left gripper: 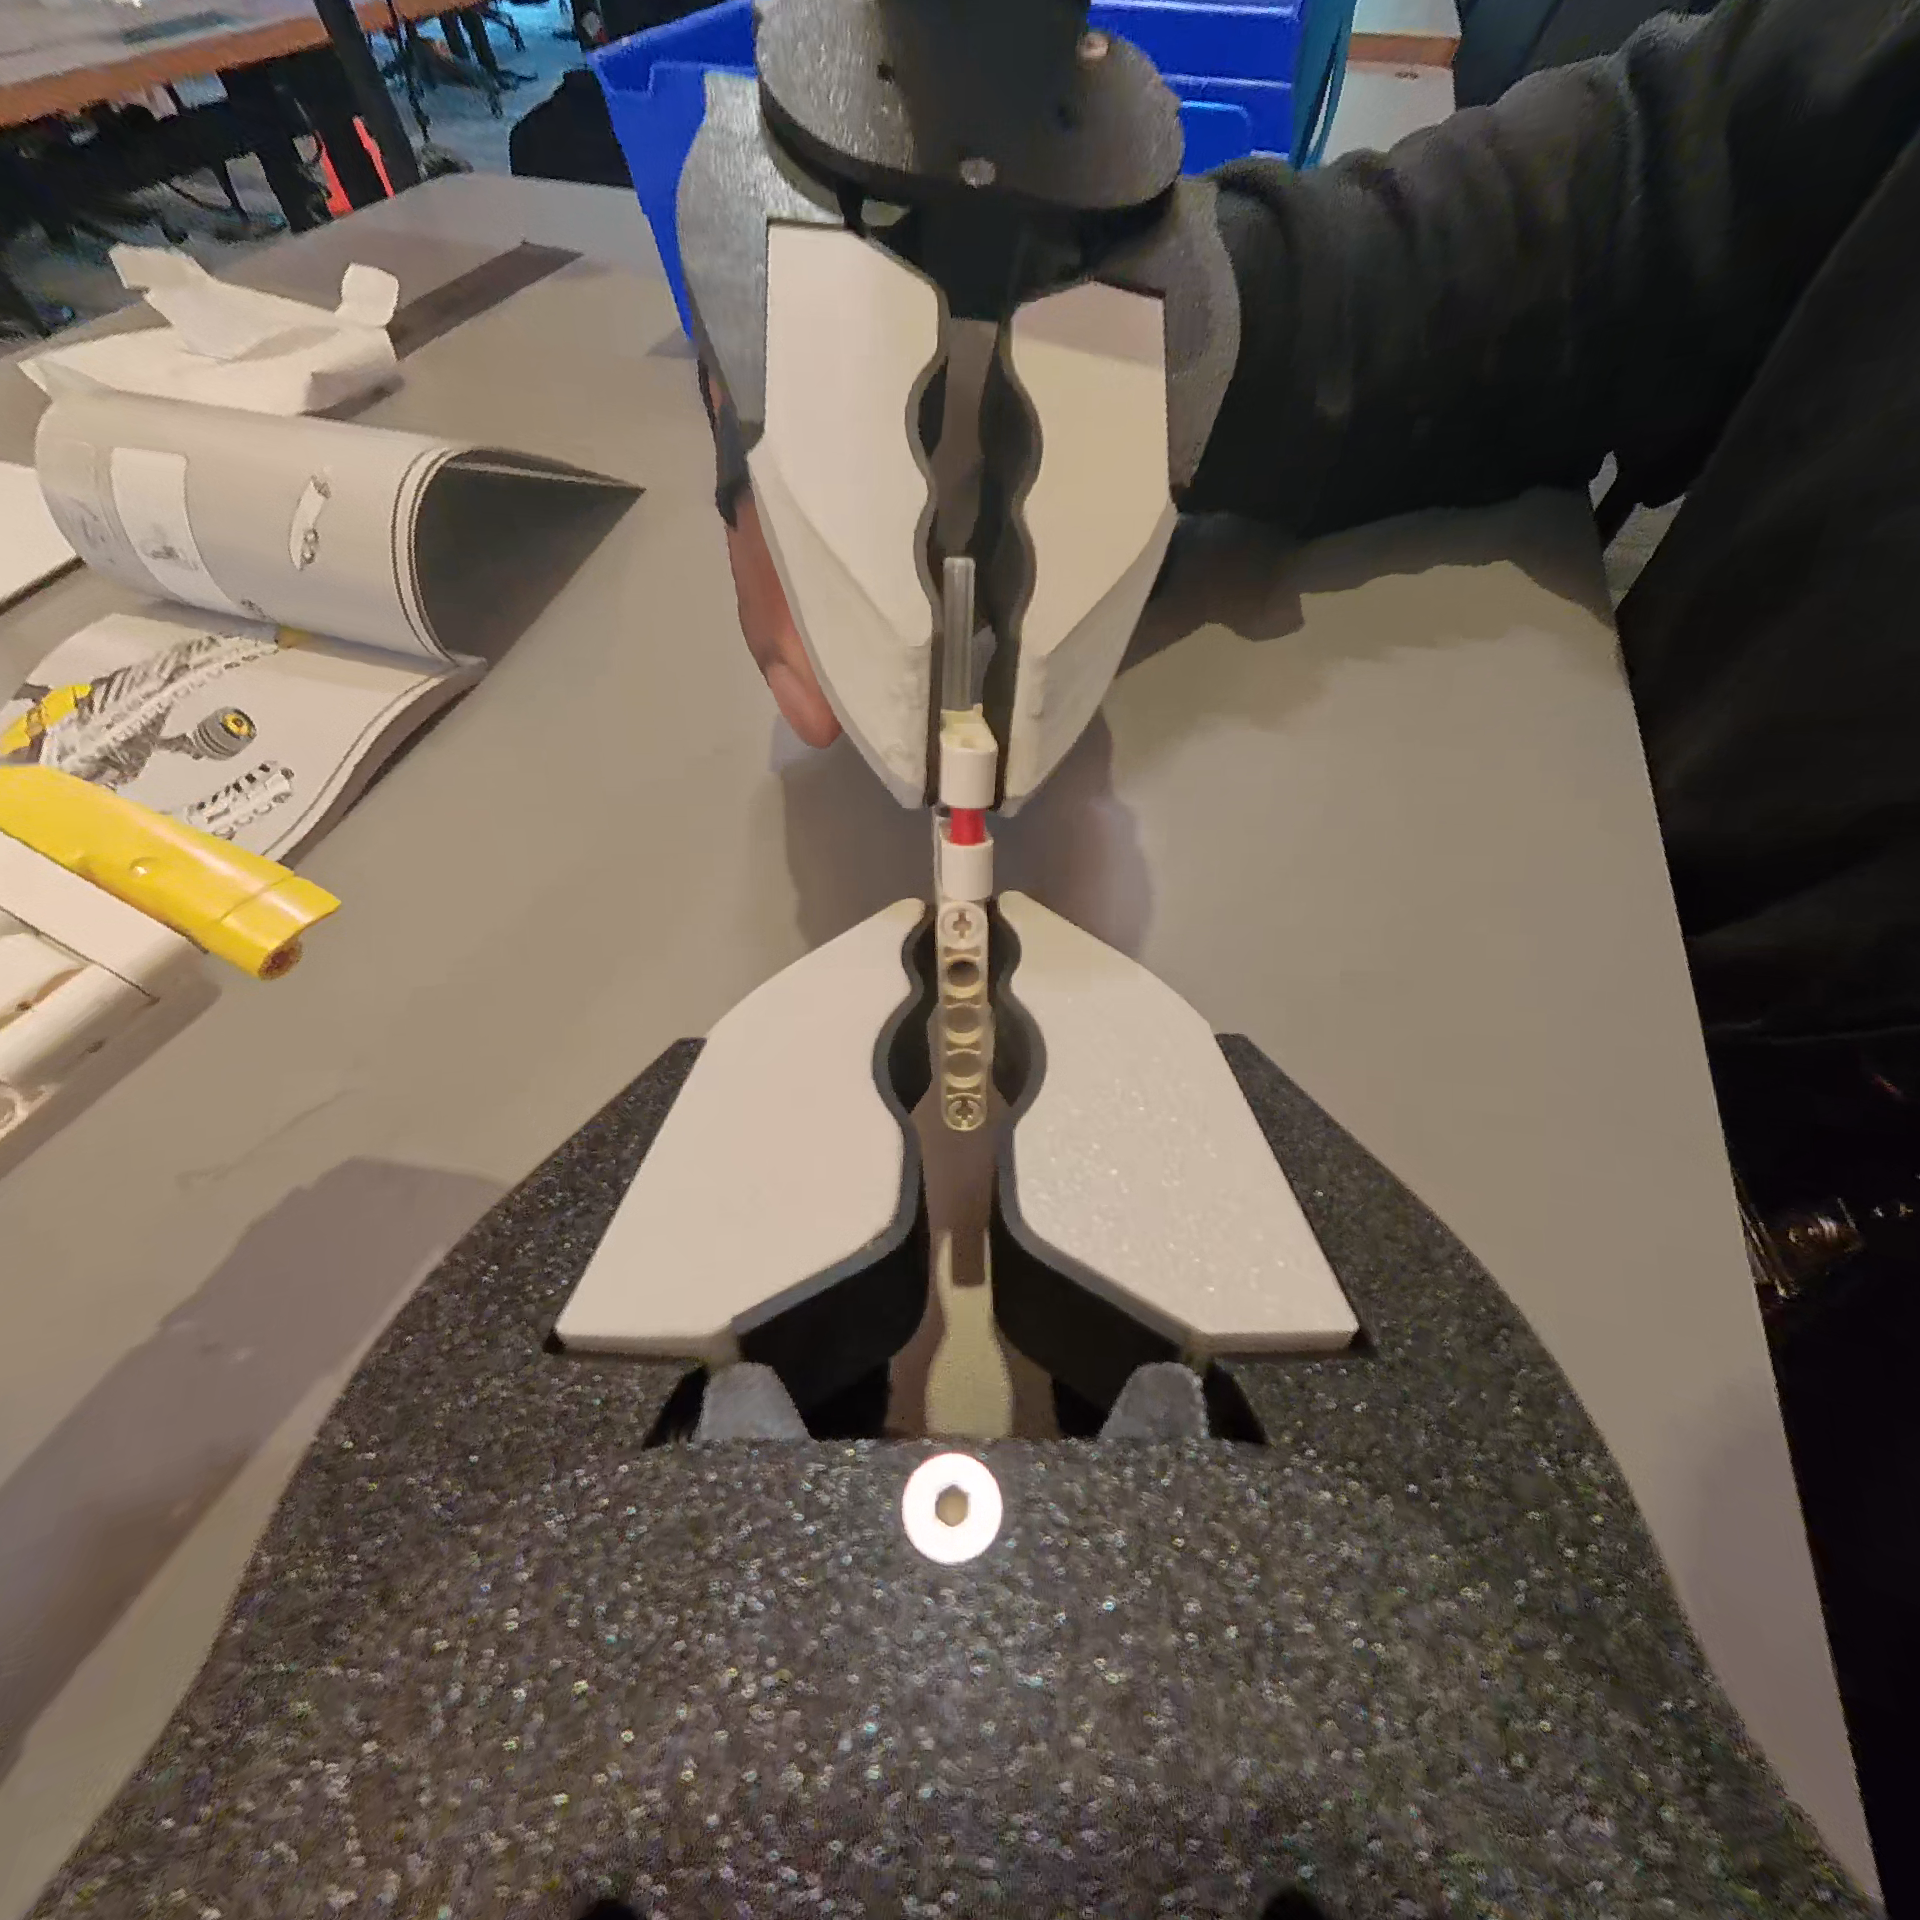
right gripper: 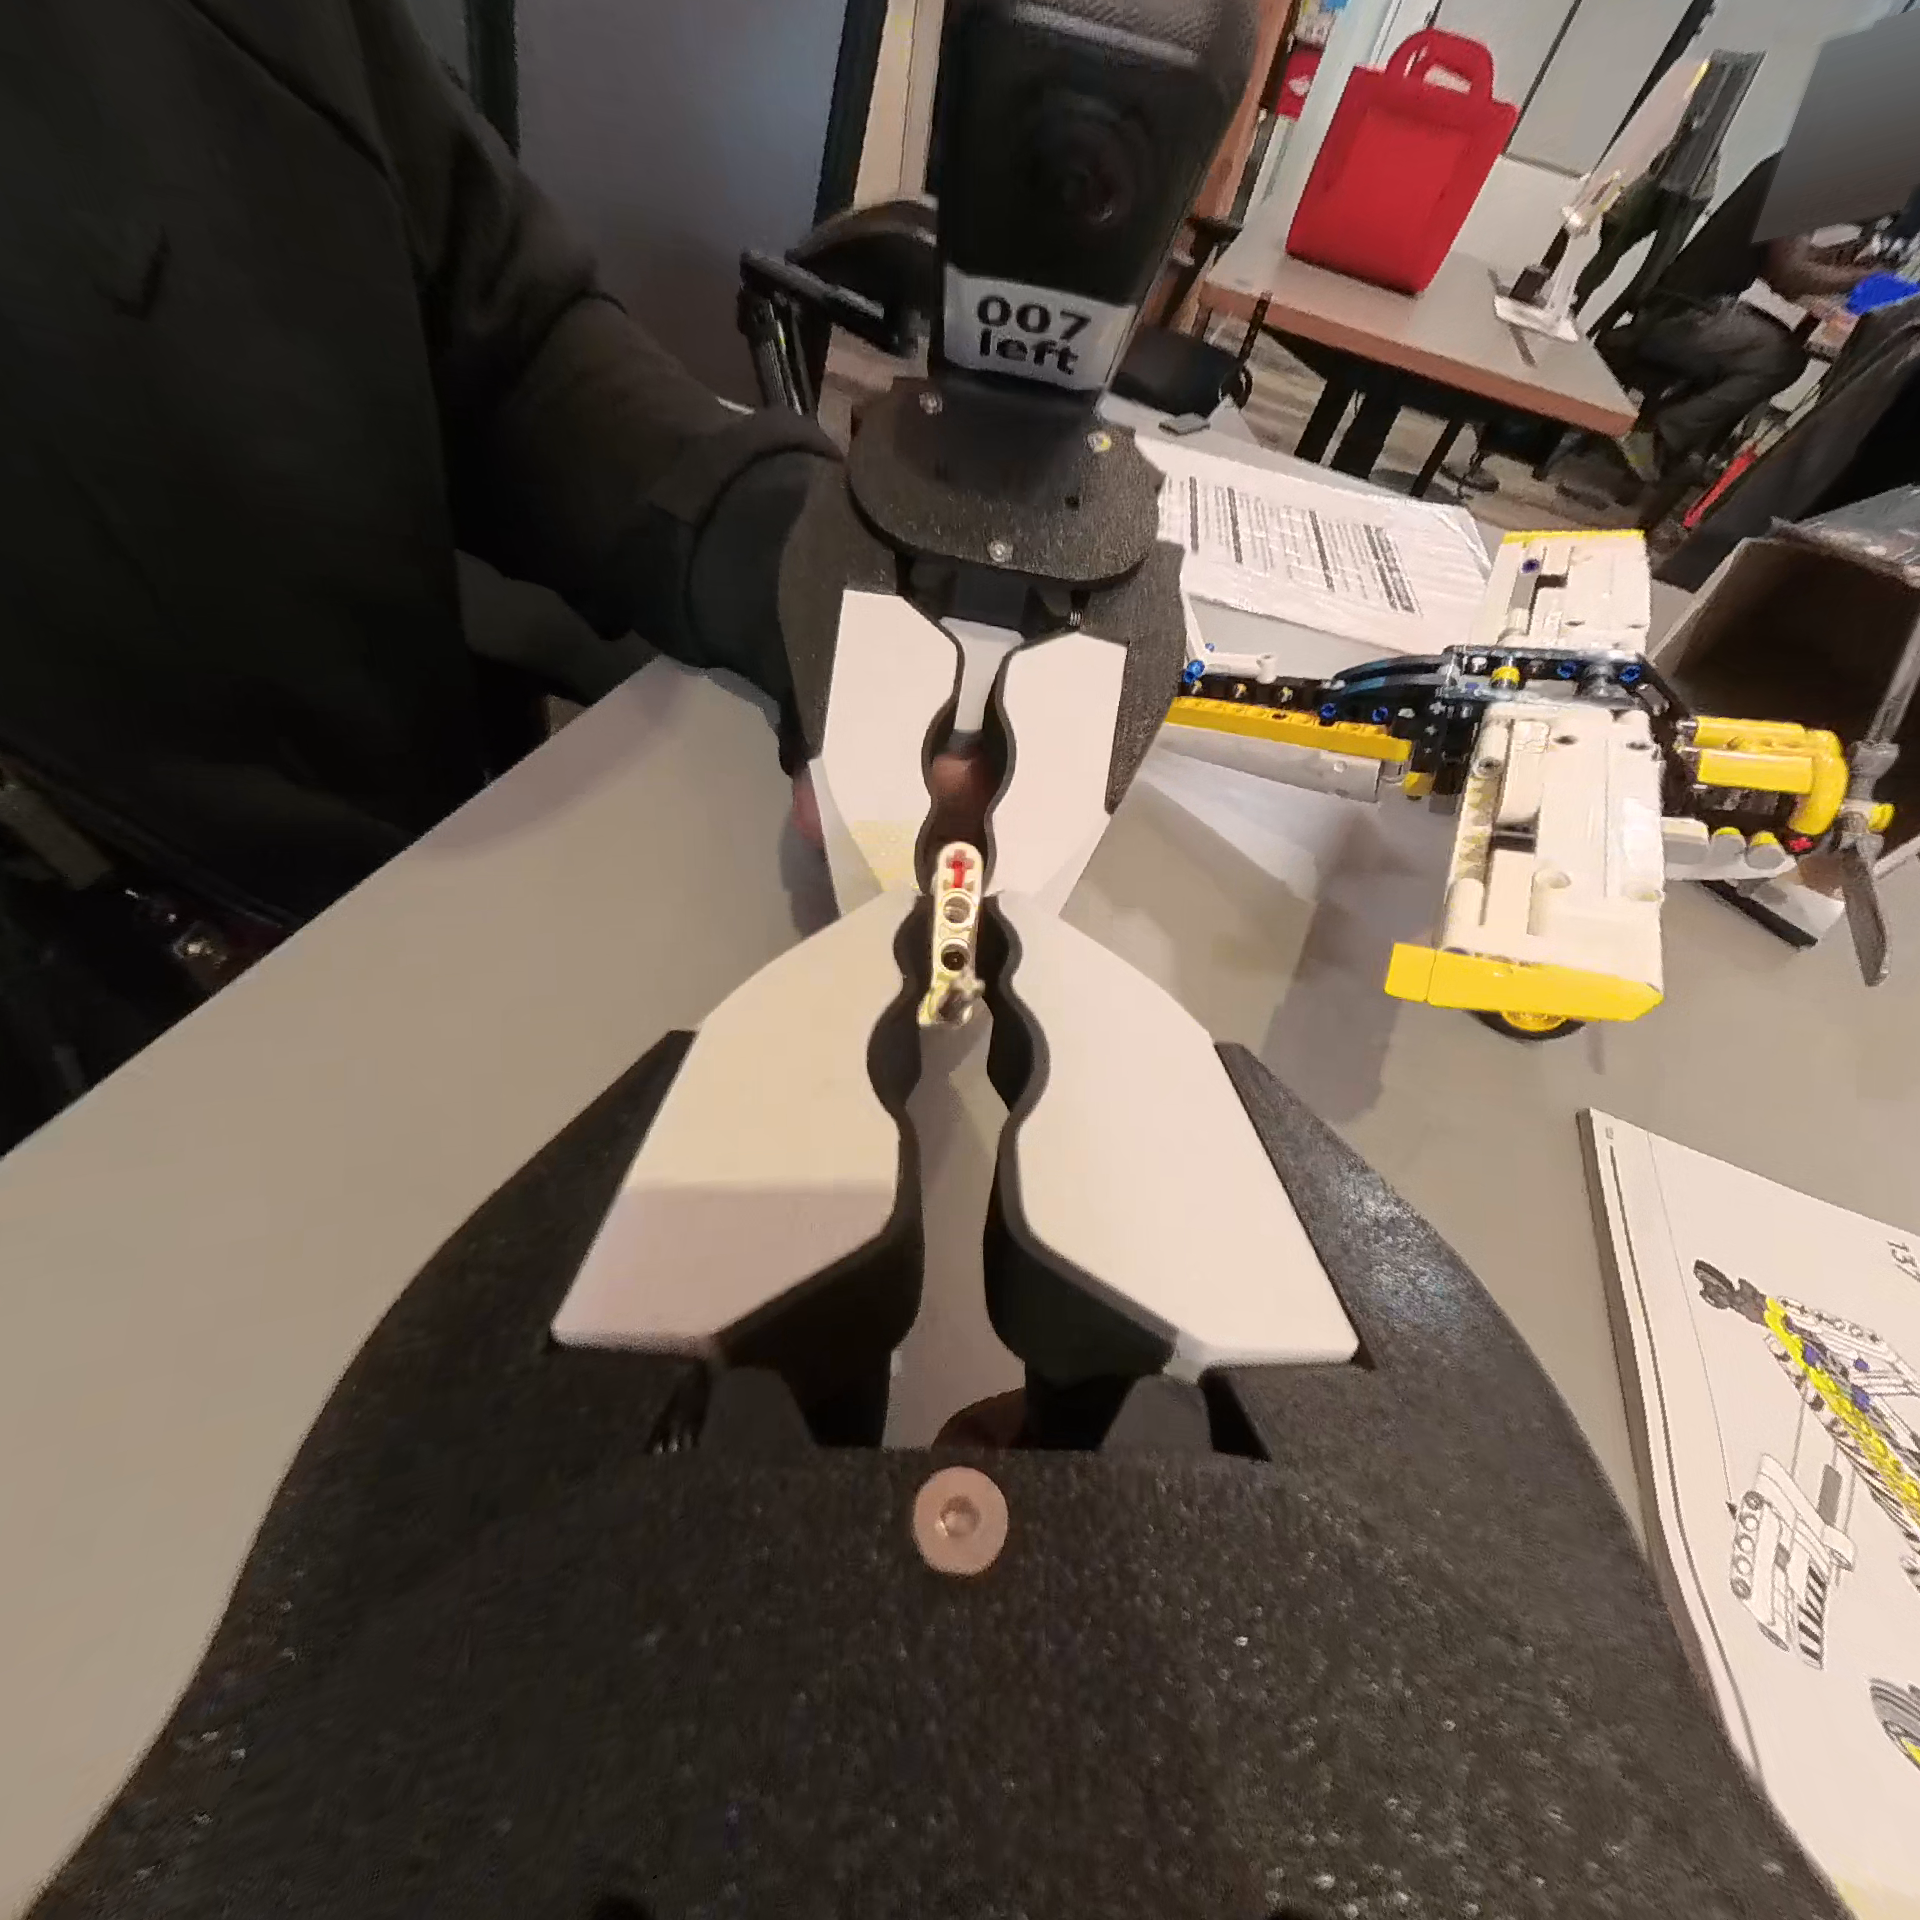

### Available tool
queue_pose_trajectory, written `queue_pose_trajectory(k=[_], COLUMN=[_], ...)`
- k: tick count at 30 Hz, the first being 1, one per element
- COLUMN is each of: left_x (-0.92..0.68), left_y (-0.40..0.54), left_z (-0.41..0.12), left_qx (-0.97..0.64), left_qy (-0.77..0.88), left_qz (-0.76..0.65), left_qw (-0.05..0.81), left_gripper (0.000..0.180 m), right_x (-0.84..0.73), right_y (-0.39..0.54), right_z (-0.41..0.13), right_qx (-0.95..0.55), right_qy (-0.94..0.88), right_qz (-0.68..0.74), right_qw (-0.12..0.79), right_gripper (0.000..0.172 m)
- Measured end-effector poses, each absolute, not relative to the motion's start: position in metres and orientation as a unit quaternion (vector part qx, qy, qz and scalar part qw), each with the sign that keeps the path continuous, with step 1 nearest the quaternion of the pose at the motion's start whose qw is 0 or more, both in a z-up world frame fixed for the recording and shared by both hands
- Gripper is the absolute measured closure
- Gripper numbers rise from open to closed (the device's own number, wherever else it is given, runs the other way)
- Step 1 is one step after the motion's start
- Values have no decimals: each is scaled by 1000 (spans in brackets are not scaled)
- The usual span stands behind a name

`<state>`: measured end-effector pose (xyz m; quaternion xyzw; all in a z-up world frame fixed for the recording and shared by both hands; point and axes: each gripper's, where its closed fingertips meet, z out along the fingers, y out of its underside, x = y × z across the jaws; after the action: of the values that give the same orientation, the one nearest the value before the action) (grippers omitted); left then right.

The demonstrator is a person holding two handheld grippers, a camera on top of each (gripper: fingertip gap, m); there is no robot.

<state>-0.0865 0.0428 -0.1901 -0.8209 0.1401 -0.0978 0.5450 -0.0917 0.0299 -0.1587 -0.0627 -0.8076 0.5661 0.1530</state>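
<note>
- Two grippers meet tip to tip at frame centre in both wrist views, above the grey table (left gripper: 1351,935); probably held head-on so both parts sit on one line
- left gripper (left gripper: 961,920): fingers clenched on a tan beam (left gripper: 962,1023) with a row of holes; beam lies lengthwise in the slot between the fingers, far end poking just past the tips; gripped by its narrow sides, hole faces up toward the camera
- right gripper (right gripper: 956,925): fingers clenched on a white part (left gripper: 968,774); in the left view it comes down from top centre; a clear rod (left gripper: 958,623) runs back from the part up the finger slot
- red axle (left gripper: 967,827) shows between the part's two white collars, centre of the left view; the lower collar sits just at the tan beam's end; contact or a hair apart, cannot tell
- right view: the white part shows face-on at centre, red cross at its far end, grey pin at the near end; tan beam mostly hidden behind it
- black sleeve (left gripper: 1558,364) upper right of the left view; the hand behind the right gripper is mostly hidden
- left edge of the left view: open instruction booklet (left gripper: 260,582) and yellow panel (left gripper: 177,873), well apart from the grippers; blue bin (left gripper: 665,156) at top
- right half of the right view: yellow and white brick plane (right gripper: 1538,831) on the table; untouched; red bag (right gripper: 1392,156) far behind
</note>
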Motion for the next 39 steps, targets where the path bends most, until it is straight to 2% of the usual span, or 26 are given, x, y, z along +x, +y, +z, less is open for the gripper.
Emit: queue_pose_trajectory(k=[6, 10, 16, 19, 22, 28, 39], left_x=[-91, -94, -93, -91, -89, -85, -90], left_y=[45, 46, 44, 44, 44, 42, 44], left_z=[-207, -208, -205, -206, -208, -215, -221], left_qx=[-860, -857, -848, -849, -855, -878, -911], left_qy=[102, 76, 66, 72, 86, 123, 135], left_qz=[-105, -138, -154, -149, -136, -97, -68], left_qw=[490, 490, 503, 502, 493, 453, 383], left_gripper=[174, 173, 173, 173, 173, 174, 174], right_x=[-98, -104, -103, -100, -100, -90, -92], right_y=[38, 40, 39, 36, 36, 35, 41], right_z=[-178, -180, -169, -168, -176, -184, -192], right_qx=[-72, -91, -95, -92, -85, -64, -63], right_qy=[-850, -851, -838, -837, -849, -860, -881], right_qz=[498, 488, 508, 515, 494, 491, 454], right_qw=[159, 171, 177, 164, 167, 124, 119], right_gripper=[163, 162, 148, 150, 163, 164, 164])
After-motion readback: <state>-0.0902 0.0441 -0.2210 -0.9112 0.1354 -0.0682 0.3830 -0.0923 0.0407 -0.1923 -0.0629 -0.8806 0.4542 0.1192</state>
